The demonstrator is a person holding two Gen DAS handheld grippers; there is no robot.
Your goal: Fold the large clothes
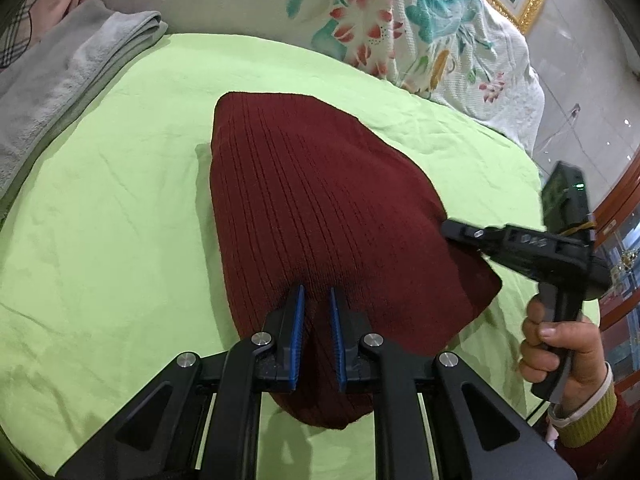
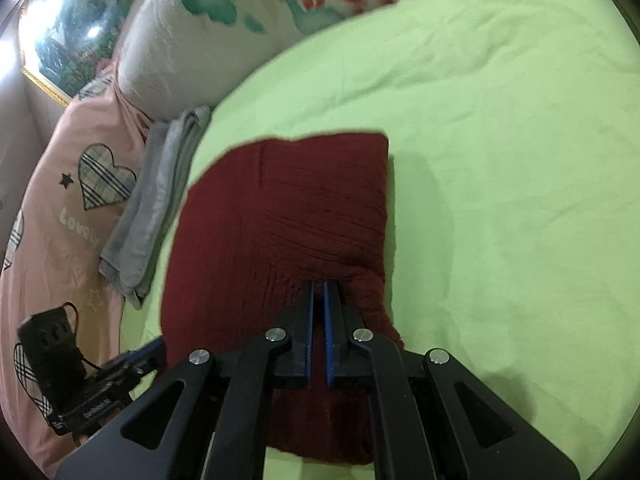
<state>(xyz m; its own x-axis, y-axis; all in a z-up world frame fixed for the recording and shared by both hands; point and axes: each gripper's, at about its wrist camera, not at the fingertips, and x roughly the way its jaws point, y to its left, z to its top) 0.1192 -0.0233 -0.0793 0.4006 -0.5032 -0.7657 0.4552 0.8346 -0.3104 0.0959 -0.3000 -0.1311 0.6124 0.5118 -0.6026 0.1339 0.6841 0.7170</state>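
My left claw (image 1: 317, 292) and right claw (image 2: 319, 285) each pinched the folded maroon ribbed sweater's (image 1: 320, 200) near edge on the green sheet (image 1: 100, 200). I judged uneven pulling could undo its 2 layers.

Left gripper (image 1: 316, 292) and right gripper (image 2: 319, 286) both have fingers nearly closed, pinching fabric.

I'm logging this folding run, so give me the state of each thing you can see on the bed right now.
Maroon sweater: folded compact, flat on green sheet.
Left gripper: shut on maroon sweater near edge.
Right gripper: shut on maroon sweater.
Grey towel: folded, at sheet's edge, untouched.
Floral quilt: bunched behind.
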